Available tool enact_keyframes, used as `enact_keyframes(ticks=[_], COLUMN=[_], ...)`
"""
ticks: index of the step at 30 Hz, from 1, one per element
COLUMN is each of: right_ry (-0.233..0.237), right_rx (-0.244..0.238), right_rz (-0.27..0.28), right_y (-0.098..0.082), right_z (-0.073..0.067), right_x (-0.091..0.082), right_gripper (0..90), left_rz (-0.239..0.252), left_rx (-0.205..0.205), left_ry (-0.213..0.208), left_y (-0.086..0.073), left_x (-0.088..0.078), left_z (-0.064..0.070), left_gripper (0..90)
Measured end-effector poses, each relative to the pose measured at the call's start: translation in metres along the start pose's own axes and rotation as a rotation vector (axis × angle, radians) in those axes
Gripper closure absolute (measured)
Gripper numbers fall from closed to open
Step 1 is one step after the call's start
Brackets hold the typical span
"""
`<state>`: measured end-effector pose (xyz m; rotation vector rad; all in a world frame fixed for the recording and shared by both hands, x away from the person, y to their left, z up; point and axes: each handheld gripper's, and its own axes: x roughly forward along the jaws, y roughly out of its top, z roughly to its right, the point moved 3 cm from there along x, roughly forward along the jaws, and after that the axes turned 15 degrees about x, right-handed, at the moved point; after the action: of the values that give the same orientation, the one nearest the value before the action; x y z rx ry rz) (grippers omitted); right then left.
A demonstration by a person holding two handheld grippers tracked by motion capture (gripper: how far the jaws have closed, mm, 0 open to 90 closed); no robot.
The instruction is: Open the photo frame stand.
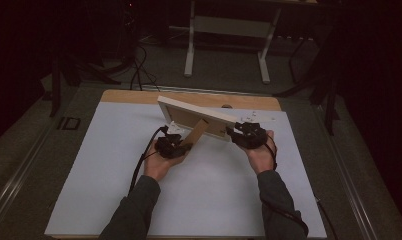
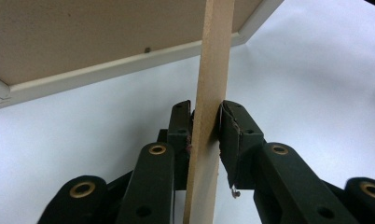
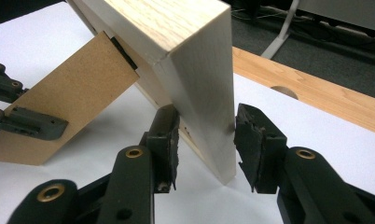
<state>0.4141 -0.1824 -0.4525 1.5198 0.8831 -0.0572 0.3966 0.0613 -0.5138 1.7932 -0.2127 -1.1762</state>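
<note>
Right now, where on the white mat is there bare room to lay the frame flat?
The white mat lies bare left of the left claw and near the person. It is crowded around the picture frame, its stand and the right claw.

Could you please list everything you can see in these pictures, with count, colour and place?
picture frame: one, pale wood, standing tilted on the far middle of the board.
easel stand: one, brown fibreboard, swung out from the frame's back toward the person.
white board: one, white, covering the table.
table: one, light wood, a strip showing at the far edge.
desk legs: two, white, on the floor behind.
left gripper: one, black, pads pressed on the easel stand.
right gripper: one, black, jaws either side of the frame's end, gaps visible.
forearms: two, grey sleeves, entering from below.
</note>
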Motion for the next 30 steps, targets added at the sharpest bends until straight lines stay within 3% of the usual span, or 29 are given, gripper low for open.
enact_keyframes(ticks=[15, 30], right_ry=[0.016, 0.019], right_rx=[0.017, 0.045], right_rz=[0.021, 0.032], right_y=[-0.010, -0.016], right_z=[-0.003, 0.001], right_x=[-0.004, -0.007], right_gripper=[58.4, 54.3], left_rz=[-0.005, 0.025], left_rx=[0.021, 0.017], left_ry=[0.021, 0.024], left_y=[-0.007, -0.004], left_x=[0.000, -0.012], left_z=[0.005, 0.002], left_gripper=[74.3, 63.6])
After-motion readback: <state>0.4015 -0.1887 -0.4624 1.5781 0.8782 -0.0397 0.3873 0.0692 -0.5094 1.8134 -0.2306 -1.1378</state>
